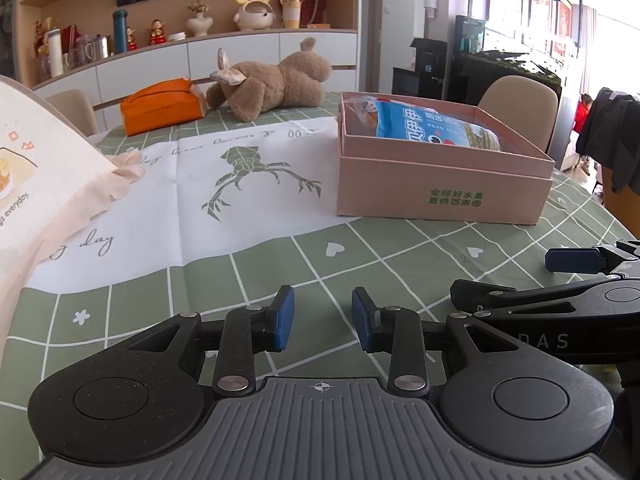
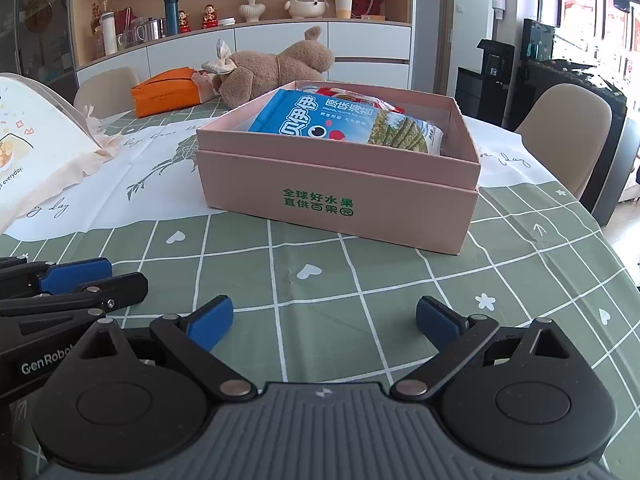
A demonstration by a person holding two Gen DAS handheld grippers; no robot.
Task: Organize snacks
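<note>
**Both grippers empty near the pink box of snacks**

The pink box [image 2: 340,196] stands open on the green checked tablecloth [image 2: 360,300], its front wall printed with green characters. Inside it lies a blue snack bag [image 2: 320,120], propped at a tilt with its upper end toward the far-left corner of the box; behind it, deeper in the box, a red-and-white packet [image 2: 352,96] shows only partly. From the left wrist view the blue snack bag [image 1: 424,124] rests against the far side of the pink box [image 1: 436,184], with a clear-wrapped packet [image 1: 364,110] tucked in the box's far-left corner.

The right gripper [image 2: 324,320] hovers in front of the box over the cloth, its blue fingers spread wide with nothing between them. The left gripper [image 1: 322,318] sits in front and to the left of the box, its blue pads a narrow gap apart and gripping nothing. The two grippers are just beside each other: the right gripper [image 1: 576,280] shows at the right edge of the left wrist view, and the left gripper [image 2: 76,276] at the left edge of the right wrist view.

Left of the box a cream cloth bag [image 1: 40,176] with a printed picture lies on the white panel of the tablecloth [image 1: 240,184]. Behind the box, well apart from the grippers, lie a brown plush toy [image 2: 276,68] and, to its left, an orange pouch [image 2: 168,96]. A beige chair [image 2: 568,136] stands to the right of the box at the table's edge.
</note>
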